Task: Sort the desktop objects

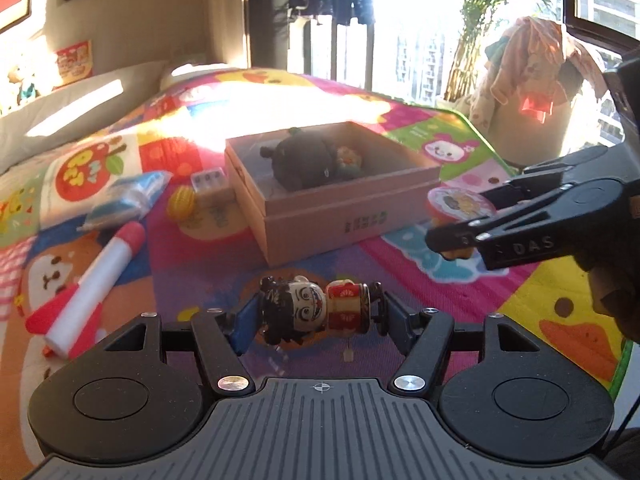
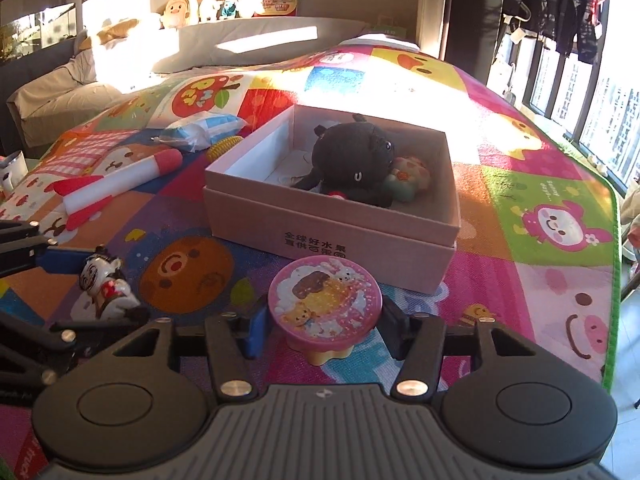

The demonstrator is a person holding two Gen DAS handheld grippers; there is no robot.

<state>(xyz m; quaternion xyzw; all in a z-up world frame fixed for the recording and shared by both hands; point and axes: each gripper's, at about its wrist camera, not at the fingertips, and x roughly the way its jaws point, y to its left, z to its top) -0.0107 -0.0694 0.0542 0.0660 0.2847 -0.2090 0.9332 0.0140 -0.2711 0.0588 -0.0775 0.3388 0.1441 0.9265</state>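
Observation:
A small painted figurine (image 1: 316, 312) with a white face and red body lies sideways between the blue pads of my left gripper (image 1: 316, 318), which is shut on it just above the colourful play mat (image 1: 192, 264). In the right wrist view the same figurine (image 2: 106, 284) shows at the lower left. My right gripper (image 2: 326, 328) is shut on a round pink toy (image 2: 324, 304) with a cartoon top, directly in front of the open pink box (image 2: 320, 236). The box holds a black plush (image 2: 352, 160) and a small flower toy (image 2: 408, 176). The left wrist view shows the right gripper (image 1: 464, 216) beside the box (image 1: 320, 212).
A red and white foam rocket (image 1: 92, 288), a blue and white packet (image 1: 128, 196), a yellow ribbed ball (image 1: 181, 202) and a small white pack (image 1: 208, 180) lie left of the box. The mat's green edge (image 2: 612, 240) runs along the right, near the windows. Pillows lie at the back.

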